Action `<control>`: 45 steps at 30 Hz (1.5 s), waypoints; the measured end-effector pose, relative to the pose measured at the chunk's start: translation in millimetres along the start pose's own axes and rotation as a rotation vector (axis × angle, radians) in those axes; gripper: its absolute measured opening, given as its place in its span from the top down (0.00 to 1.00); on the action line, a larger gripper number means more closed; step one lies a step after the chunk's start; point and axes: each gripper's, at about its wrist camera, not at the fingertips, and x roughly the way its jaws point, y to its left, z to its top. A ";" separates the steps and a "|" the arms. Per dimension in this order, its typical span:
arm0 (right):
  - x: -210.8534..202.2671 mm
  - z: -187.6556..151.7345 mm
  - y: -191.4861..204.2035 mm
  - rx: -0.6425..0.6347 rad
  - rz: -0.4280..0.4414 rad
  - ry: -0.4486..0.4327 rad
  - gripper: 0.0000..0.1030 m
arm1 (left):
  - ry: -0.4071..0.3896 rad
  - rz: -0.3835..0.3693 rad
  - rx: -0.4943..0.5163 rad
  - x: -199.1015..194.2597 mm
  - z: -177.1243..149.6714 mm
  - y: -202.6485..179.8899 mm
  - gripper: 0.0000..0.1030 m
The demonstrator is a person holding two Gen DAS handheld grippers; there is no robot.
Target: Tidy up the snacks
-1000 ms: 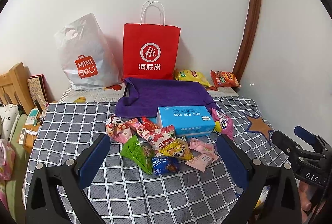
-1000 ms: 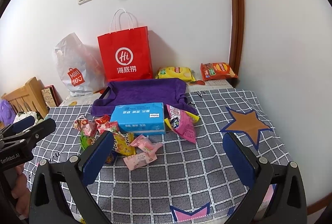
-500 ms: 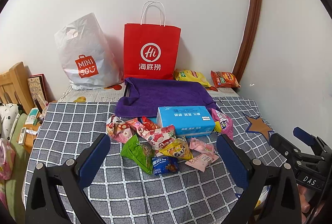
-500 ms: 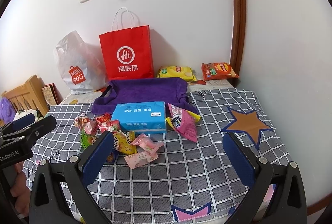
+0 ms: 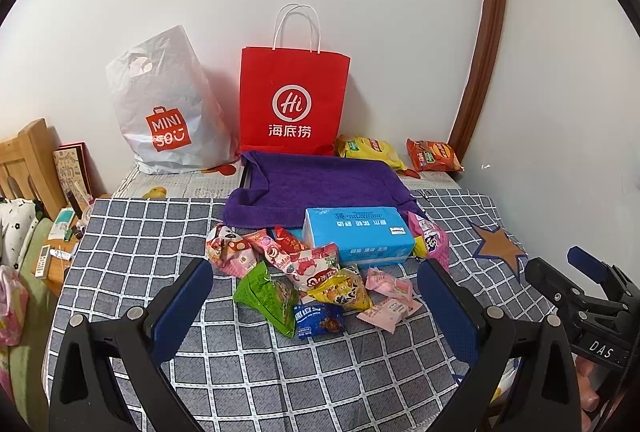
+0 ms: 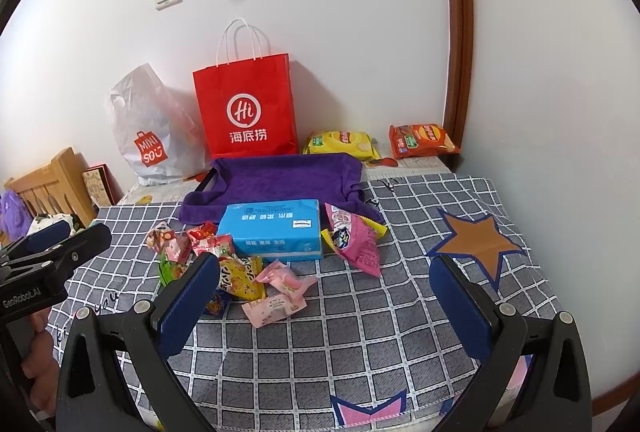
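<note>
The snacks sit in a loose heap near the middle of the checked cloth [image 5: 152, 232] that covers the surface: a green packet [image 5: 269, 298], a yellow packet [image 5: 343, 290], a small blue packet [image 5: 318, 320], pink wrapped sweets [image 5: 390, 296] and red-and-white packets [image 5: 296, 260], several overlapping one another. A light blue tissue box [image 5: 358, 234] lies just behind the heap, touching it, with a pink packet [image 6: 356, 240] at its right end. Behind that lies a purple towel [image 5: 320, 187], draped over something dark-edged. Two chip bags, yellow [image 5: 370, 149] and orange [image 5: 434, 153], lie apart at the back by the wall, beside a red paper bag [image 5: 294, 103] and a white plastic bag [image 5: 166, 107].

The left tool [image 5: 316, 306] hangs over the near side of the heap, spread wide and empty. The right tool [image 6: 326, 296] is likewise wide apart with nothing in it, facing the pink sweets and the bare cloth to their right.

Nothing looks sorted yet, so this reads as the opening approach. The next move likely calls for picking one packet from the edge of the heap, lowering over it and closing on a crinkled end without dragging its neighbours.
</note>
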 end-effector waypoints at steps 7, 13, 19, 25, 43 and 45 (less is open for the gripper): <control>0.2 -0.1 1.1 -0.002 0.001 0.000 0.00 | -0.001 0.000 0.000 0.5 1.1 1.0 0.01; -0.5 -0.8 1.9 -0.008 0.002 -0.002 0.00 | -0.001 -0.002 0.000 0.0 0.6 1.4 0.01; -0.4 -0.2 2.1 -0.009 0.002 -0.003 0.00 | -0.002 -0.003 0.000 -0.1 1.7 1.7 0.01; -0.4 -0.1 2.1 -0.010 0.002 -0.004 0.00 | -0.002 -0.003 -0.001 -0.2 1.3 1.7 0.01; -0.4 0.9 2.0 -0.015 0.001 -0.003 0.00 | -0.004 -0.003 0.000 -0.8 1.1 0.5 0.01; -0.3 1.1 2.0 -0.015 0.000 -0.003 0.00 | -0.005 -0.003 0.000 -0.6 1.4 0.3 0.01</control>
